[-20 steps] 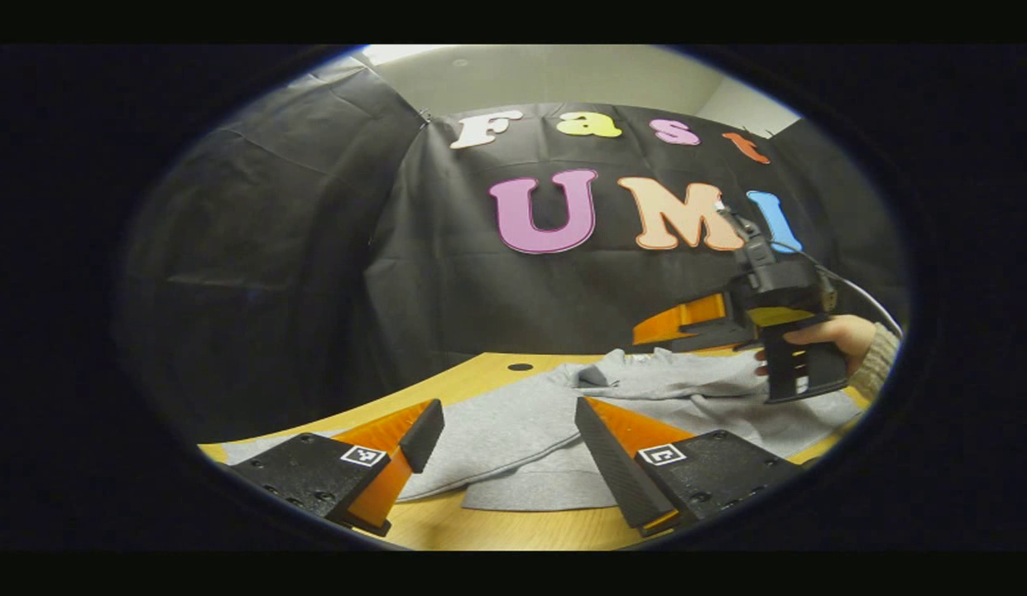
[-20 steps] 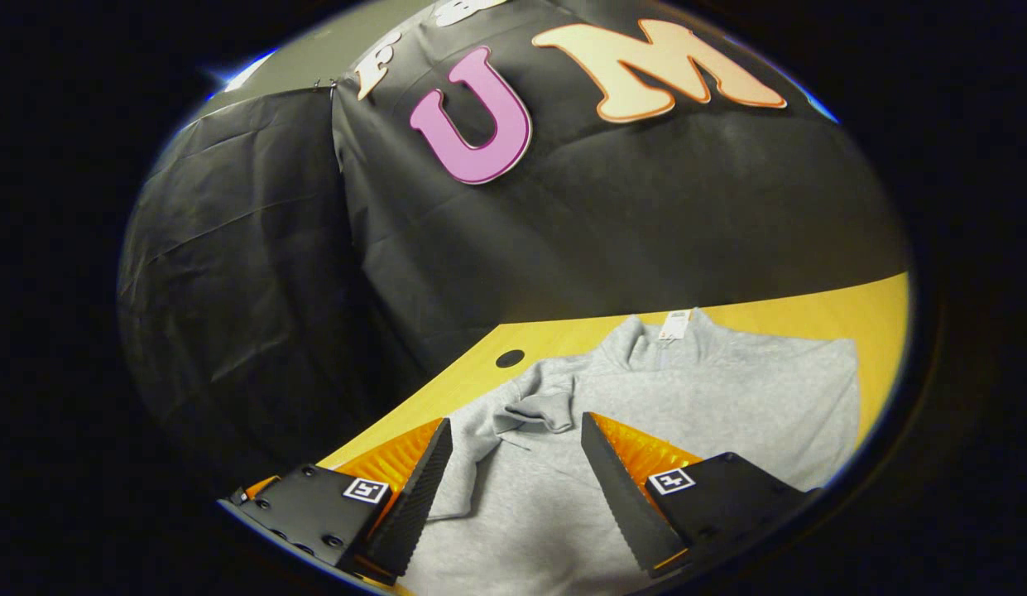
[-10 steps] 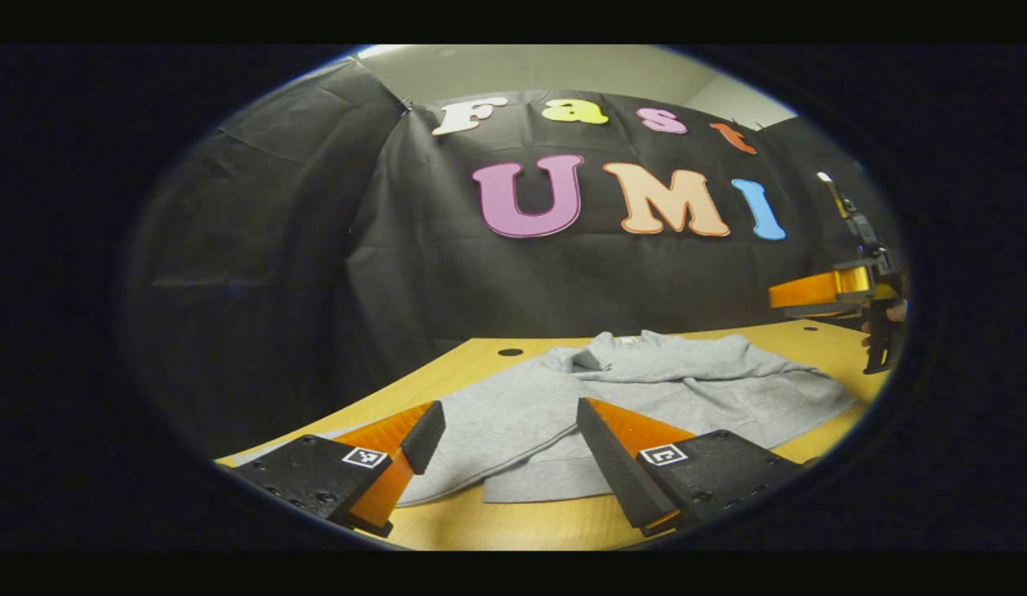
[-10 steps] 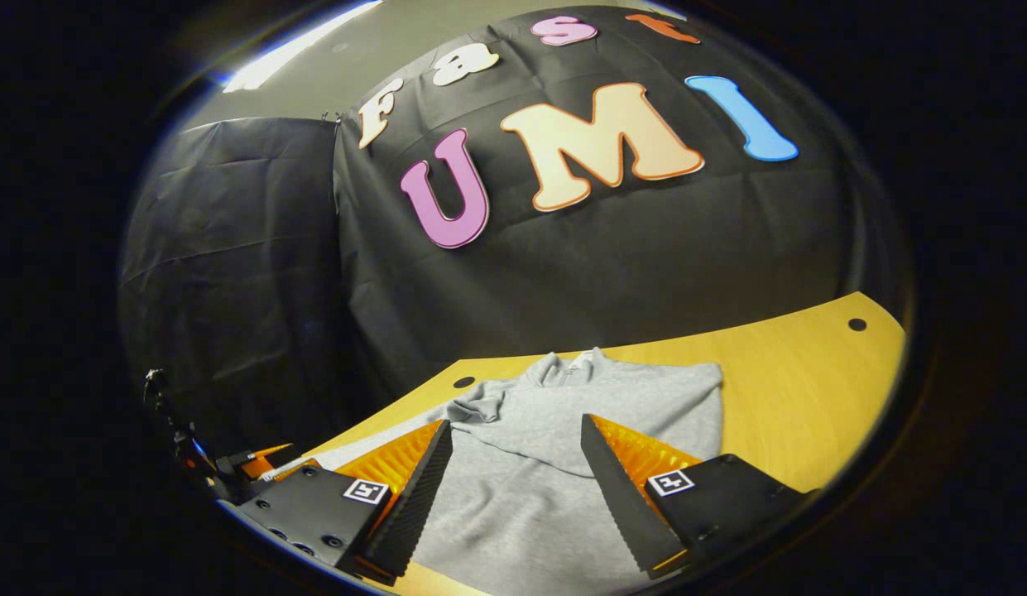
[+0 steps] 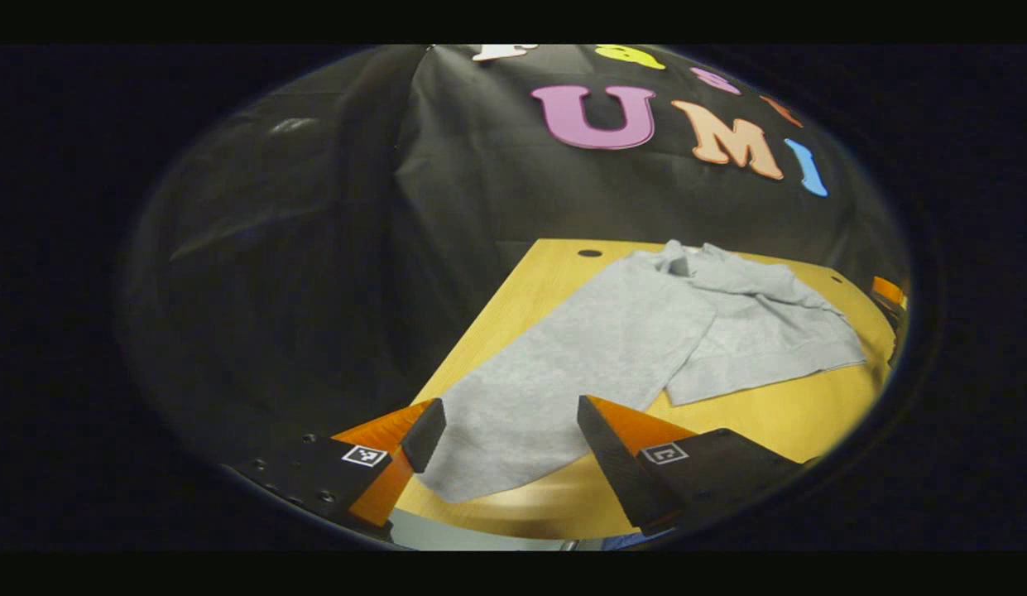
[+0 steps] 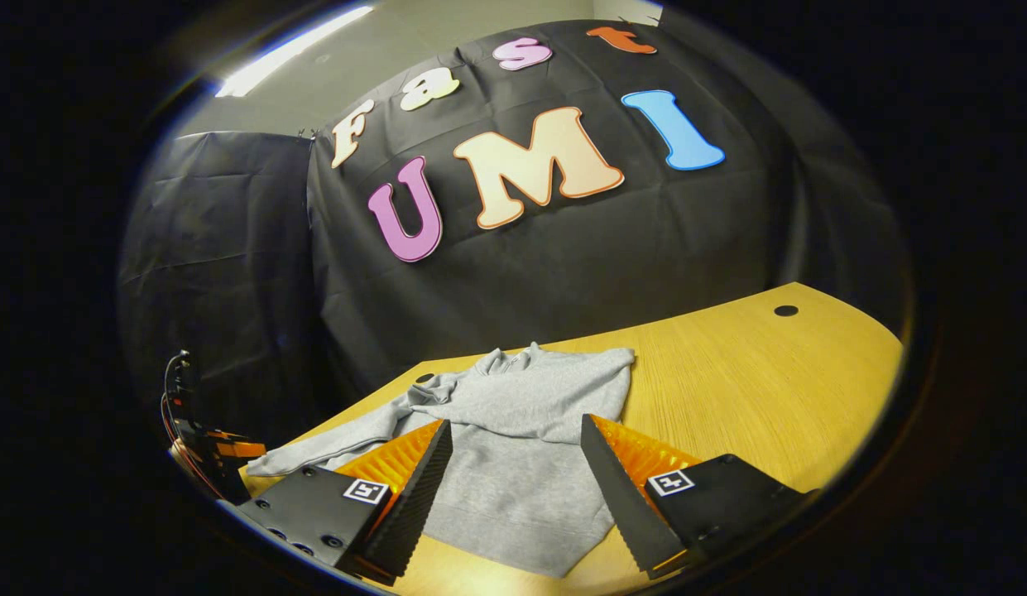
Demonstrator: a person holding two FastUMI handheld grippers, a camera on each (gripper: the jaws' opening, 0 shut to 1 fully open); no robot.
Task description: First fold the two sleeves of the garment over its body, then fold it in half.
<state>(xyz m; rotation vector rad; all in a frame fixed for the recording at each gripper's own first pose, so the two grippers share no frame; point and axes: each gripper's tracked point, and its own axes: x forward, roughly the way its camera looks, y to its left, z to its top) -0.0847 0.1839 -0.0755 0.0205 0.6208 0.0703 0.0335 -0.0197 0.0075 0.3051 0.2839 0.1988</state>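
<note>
A grey sweatshirt (image 5: 761, 331) lies on the wooden table (image 5: 811, 422). Its long sleeve (image 5: 579, 356) stretches out flat toward my left gripper (image 5: 506, 414), and the cuff end lies below the gap between the open fingers. In the right gripper view the sweatshirt (image 6: 521, 406) has one sleeve folded across its chest, while the other sleeve (image 6: 314, 447) trails off to the left. My right gripper (image 6: 515, 426) is open and hovers over the hem, holding nothing. The left gripper (image 6: 203, 451) shows at the far left of that view.
Bare table (image 6: 728, 372) spreads to the right of the garment, with a small cable hole (image 6: 784, 310) near the back. Another hole (image 5: 589, 252) sits by the collar. The table's near edge runs just under the left gripper.
The left gripper has swung left and tilted down over the outstretched sleeve's end. The right gripper has drawn back from the garment, which now looks smaller in its view.
</note>
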